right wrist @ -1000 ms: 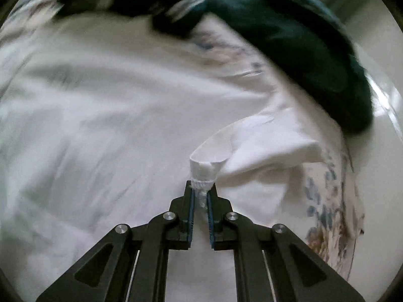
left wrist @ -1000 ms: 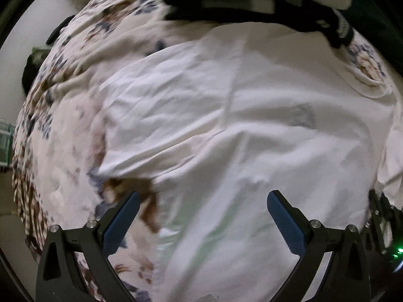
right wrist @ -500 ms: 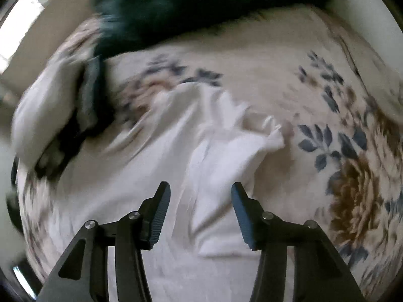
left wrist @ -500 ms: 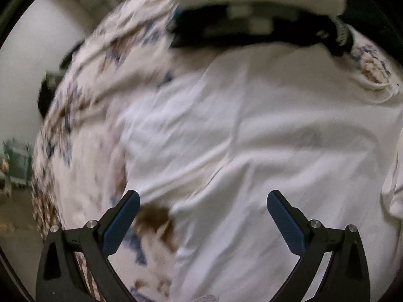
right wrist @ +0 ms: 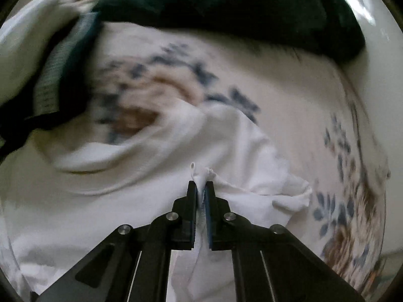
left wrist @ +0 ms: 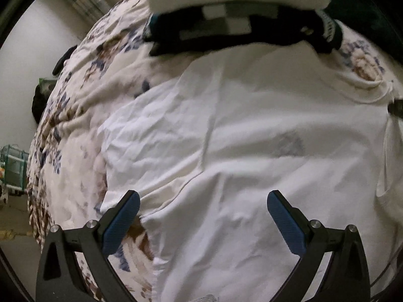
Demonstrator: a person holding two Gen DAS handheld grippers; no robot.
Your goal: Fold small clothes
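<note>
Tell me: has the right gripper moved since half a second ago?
Yes. The right gripper, then open over the sleeve, is now shut on the white shirt; the dark green garment now spans the top of its view.

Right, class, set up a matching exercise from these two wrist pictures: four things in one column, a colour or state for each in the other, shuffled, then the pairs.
Things:
1. left gripper
2. right gripper
3. white T-shirt
4. bedspread

States:
A. floral print, blue and brown
B. shut on a pinch of white cloth
C. jaws wide open, holding nothing
D. spread out flat, creased

Pairs: 1-C, 2-B, 3-D, 4-A
</note>
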